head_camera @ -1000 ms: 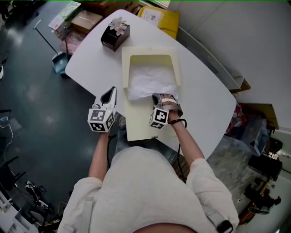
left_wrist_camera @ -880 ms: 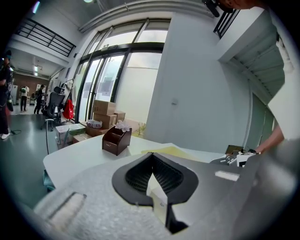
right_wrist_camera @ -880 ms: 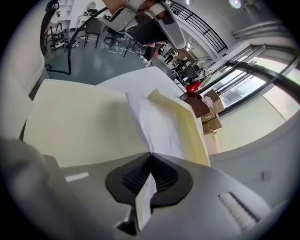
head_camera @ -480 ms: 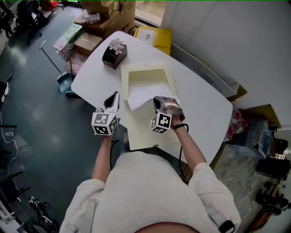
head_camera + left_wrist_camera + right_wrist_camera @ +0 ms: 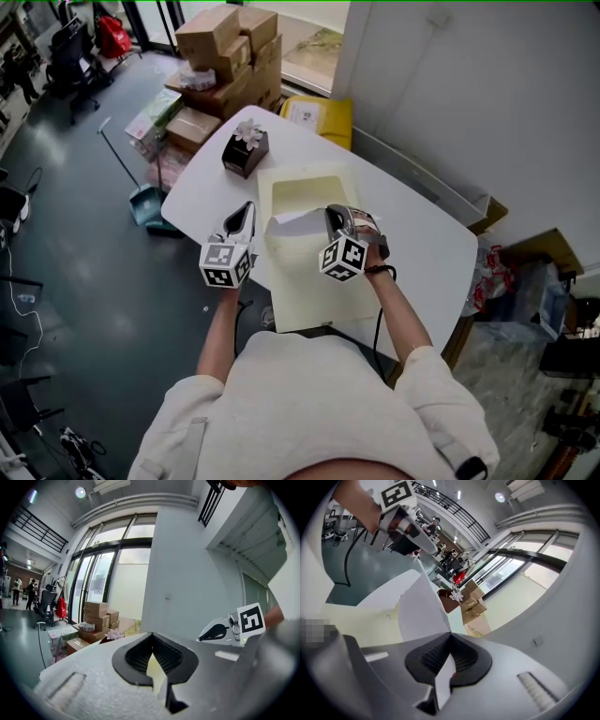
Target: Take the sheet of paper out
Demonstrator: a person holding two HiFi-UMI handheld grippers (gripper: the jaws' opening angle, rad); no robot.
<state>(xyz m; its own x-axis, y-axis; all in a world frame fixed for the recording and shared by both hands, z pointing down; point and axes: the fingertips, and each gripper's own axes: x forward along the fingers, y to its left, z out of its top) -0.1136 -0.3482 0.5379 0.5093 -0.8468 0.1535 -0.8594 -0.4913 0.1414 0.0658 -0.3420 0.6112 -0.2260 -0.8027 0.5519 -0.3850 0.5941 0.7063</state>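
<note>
Between the jaws of the right claw [image 5: 450, 637]: a corner of the sheet of paper [image 5: 419, 611] is clamped, with the pads closed on it.
Right claw [image 5: 333, 214]: held above the cream folder [image 5: 314, 291] and pointed away and downward.
Sheet of paper [image 5: 295, 223]: white, spread ahead and to the left of the right claw, over the near edge of the folder's recess.
Left claw [image 5: 248, 206]: the jaws are brought together and nothing is gripped between them. It is held just left of the paper, apart from it.
Table [image 5: 427, 253]: white, seen below both claws, with the folder laid on it.
Flower box [image 5: 246, 150]: set ahead of the left claw, near the table's far end.
</note>
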